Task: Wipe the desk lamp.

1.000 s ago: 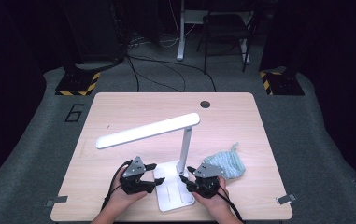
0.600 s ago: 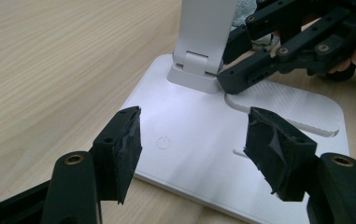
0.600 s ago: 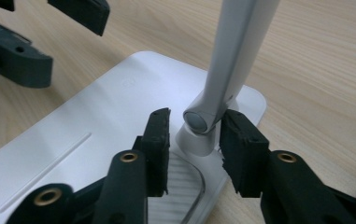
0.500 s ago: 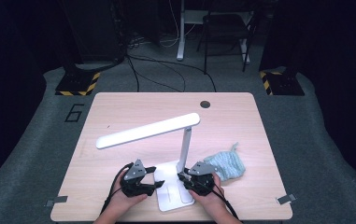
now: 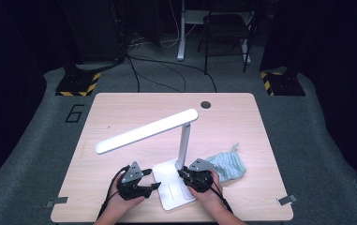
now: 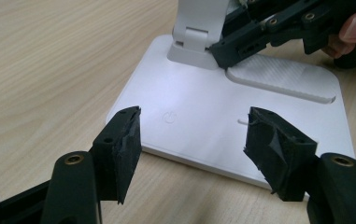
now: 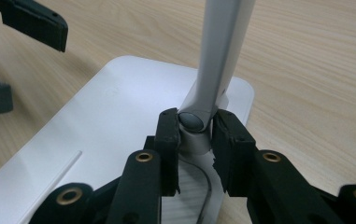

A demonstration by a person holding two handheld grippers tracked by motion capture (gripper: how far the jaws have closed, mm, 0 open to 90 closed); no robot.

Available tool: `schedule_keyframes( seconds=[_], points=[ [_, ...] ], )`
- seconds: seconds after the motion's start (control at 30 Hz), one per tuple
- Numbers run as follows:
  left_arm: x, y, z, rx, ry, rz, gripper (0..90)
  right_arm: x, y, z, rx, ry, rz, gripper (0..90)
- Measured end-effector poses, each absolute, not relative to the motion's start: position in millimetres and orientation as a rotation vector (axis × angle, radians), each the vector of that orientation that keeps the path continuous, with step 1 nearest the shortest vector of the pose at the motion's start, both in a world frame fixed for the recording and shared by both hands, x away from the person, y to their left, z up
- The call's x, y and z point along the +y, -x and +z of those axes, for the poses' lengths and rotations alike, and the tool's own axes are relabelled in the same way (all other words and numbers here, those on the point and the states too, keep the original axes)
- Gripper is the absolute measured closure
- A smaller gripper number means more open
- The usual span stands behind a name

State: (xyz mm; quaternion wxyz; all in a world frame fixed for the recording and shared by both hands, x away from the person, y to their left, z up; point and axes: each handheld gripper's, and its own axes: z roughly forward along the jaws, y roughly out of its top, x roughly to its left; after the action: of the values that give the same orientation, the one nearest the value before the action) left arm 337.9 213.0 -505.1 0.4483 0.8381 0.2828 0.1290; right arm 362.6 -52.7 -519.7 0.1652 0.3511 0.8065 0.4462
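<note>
While the white desk lamp [image 5: 178, 154] stands on the near middle of the wooden table [image 5: 120, 108], we see both grippers down at its flat base [image 6: 203, 126]. The right gripper [image 7: 195, 140] has just been closing its 2 jaws, and they now pinch the hinge at the foot of the lamp's upright post [image 7: 222, 51], pads pressed on either side. The left gripper [image 6: 194, 140] sits just left of the base with its jaws roughly half apart and nothing between them, pointing across the near edge by the power symbol [image 6: 168, 115]. The lamp's long head [image 5: 143, 132] slants out to the left. A pale blue cloth [image 5: 225, 165] lies just right of the right gripper.
</note>
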Motion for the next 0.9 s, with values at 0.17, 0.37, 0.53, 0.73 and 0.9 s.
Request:
schedule_keyframes(
  seconds=[0.17,0.37,0.53,0.73,0.9],
  points=[
    [209.4,-341.1,-511.5,0.731,-2.091,0.345,35.0,-51.2,-365.7,-520.0,2.274,-1.052,1.302,62.5],
    [208.3,-341.1,-514.6,0.73,-2.108,0.351,34.4,-59.3,-353.9,-513.1,2.329,-0.968,1.307,46.9],
    [206.2,-341.8,-515.5,0.724,-2.123,0.353,34.4,-66.3,-336.9,-509.8,2.369,-0.911,1.311,44.0],
    [204.8,-344.7,-517.0,0.724,-2.128,0.355,34.5,-68.2,-328.0,-517.2,2.401,-0.87,1.256,43.0],
    [198.8,-340.4,-514.9,0.7,-2.109,0.329,34.4,-72.8,-324.1,-516.4,2.408,-0.846,1.27,42.2]
  ],
)
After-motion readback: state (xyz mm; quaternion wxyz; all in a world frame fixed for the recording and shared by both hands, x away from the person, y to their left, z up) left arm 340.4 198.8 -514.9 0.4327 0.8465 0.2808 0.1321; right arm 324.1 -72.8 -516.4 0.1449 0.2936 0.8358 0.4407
